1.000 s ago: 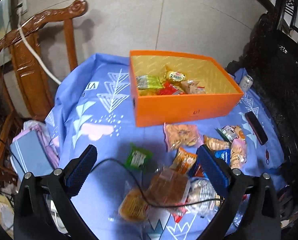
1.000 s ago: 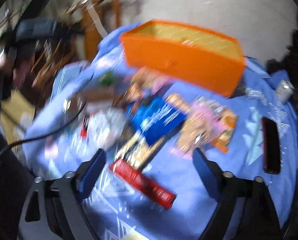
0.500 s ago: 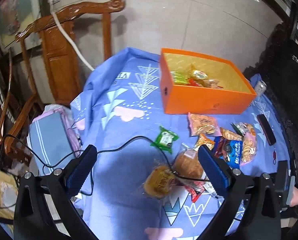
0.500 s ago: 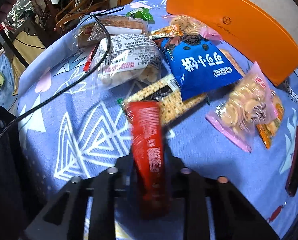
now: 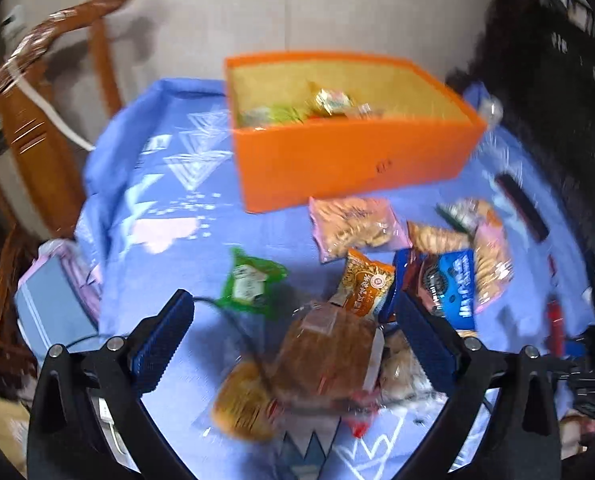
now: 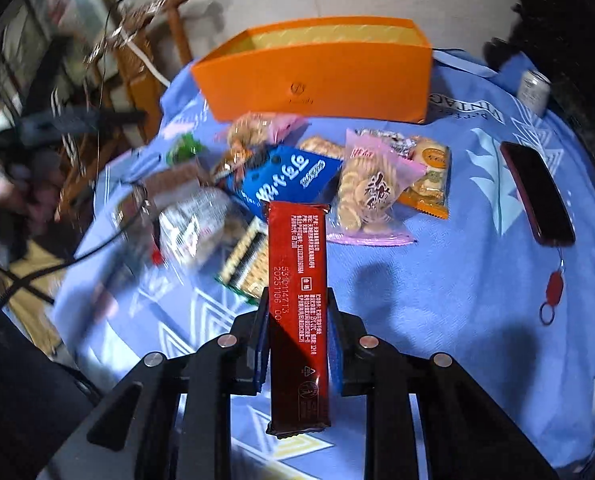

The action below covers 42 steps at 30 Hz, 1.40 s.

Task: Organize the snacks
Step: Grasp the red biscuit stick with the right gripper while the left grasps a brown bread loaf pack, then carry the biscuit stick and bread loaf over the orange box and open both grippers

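Fingers of right gripper (image 6: pixel 297 340) clamped on red snack bar (image 6: pixel 298 280), lifted off the blue cloth (image 6: pixel 457 280). Left gripper (image 5: pixel 293 336) spread wide, empty, over bread packs (image 5: pixel 329 356). Step: carry. Next: move bar to far orange box (image 6: pixel 317 76), release inside.

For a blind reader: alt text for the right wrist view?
The right gripper is shut on a long red snack bar, above a blue cloth strewn with snack packets before an orange box.
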### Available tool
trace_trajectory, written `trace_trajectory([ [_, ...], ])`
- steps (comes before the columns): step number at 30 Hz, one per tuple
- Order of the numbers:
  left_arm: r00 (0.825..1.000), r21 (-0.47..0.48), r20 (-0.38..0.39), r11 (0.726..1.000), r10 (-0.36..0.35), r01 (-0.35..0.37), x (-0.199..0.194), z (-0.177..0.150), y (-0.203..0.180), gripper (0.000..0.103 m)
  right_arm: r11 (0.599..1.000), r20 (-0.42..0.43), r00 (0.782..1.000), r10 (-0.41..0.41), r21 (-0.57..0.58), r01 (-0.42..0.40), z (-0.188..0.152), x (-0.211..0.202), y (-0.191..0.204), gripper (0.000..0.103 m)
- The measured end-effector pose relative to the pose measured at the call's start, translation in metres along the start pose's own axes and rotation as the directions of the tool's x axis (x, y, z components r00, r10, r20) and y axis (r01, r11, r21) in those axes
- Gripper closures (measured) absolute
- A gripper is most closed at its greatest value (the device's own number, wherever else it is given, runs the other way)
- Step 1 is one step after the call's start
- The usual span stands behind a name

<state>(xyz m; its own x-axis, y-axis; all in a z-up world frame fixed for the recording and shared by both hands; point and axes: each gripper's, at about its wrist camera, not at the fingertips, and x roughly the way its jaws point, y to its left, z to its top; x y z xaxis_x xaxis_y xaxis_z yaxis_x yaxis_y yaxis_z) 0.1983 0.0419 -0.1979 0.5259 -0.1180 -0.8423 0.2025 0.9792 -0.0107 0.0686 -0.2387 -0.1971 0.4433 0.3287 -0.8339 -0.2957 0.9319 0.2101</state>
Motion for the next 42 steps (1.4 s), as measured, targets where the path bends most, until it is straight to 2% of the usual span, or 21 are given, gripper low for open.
trace_trajectory([
  [6,0.993,0.105,-0.107,0.993,-0.052,0.063,0.053,-0.006,-0.02,0.004,0.999,0.025,1.0,-0.004,0.049,0.002,0.004,-0.005,0.001,0.079],
  [7,0.991,0.124,-0.127,0.99,-0.052,0.068,0.058,-0.011,-0.021,0.008,0.999,0.028,1.0,-0.012,0.053,0.01,0.005,-0.006,0.001,0.079],
  [8,0.986,0.142,-0.153,0.986,-0.061,0.083,0.064,-0.017,-0.023,0.017,0.998,0.03,0.999,-0.017,0.054,0.015,0.005,-0.008,0.002,0.079],
  [11,0.976,0.122,-0.181,0.982,-0.119,0.142,0.067,-0.03,-0.019,0.031,0.999,0.035,0.999,-0.021,0.046,0.019,0.007,-0.009,0.005,0.079],
  [19,0.963,0.17,-0.22,0.966,-0.157,0.196,0.058,-0.054,-0.019,0.031,0.999,0.031,0.999,-0.009,0.052,0.008,0.01,-0.002,0.01,0.079],
  [25,0.958,0.138,-0.224,0.967,-0.178,0.212,0.047,-0.057,-0.009,0.028,0.999,0.04,0.999,-0.008,0.045,0.007,0.015,-0.003,0.013,0.079],
  [28,0.954,0.178,-0.242,0.959,-0.177,0.223,0.045,-0.062,-0.01,0.023,0.999,0.045,0.999,-0.007,0.045,0.005,0.017,-0.005,0.012,0.079],
  [33,0.953,0.229,-0.262,0.949,-0.154,0.216,0.052,-0.072,-0.013,0.023,0.999,0.036,0.999,-0.013,0.032,0.012,0.018,-0.004,0.015,0.079],
  [35,0.954,0.22,-0.255,0.951,-0.158,0.216,0.054,-0.071,-0.014,0.026,1.0,0.032,0.999,-0.016,0.026,0.016,0.018,-0.004,0.017,0.079],
  [42,0.96,0.183,-0.203,0.956,-0.192,0.23,0.046,-0.066,-0.009,0.027,0.999,0.039,0.999,-0.026,0.034,0.025,0.022,-0.007,0.015,0.079],
])
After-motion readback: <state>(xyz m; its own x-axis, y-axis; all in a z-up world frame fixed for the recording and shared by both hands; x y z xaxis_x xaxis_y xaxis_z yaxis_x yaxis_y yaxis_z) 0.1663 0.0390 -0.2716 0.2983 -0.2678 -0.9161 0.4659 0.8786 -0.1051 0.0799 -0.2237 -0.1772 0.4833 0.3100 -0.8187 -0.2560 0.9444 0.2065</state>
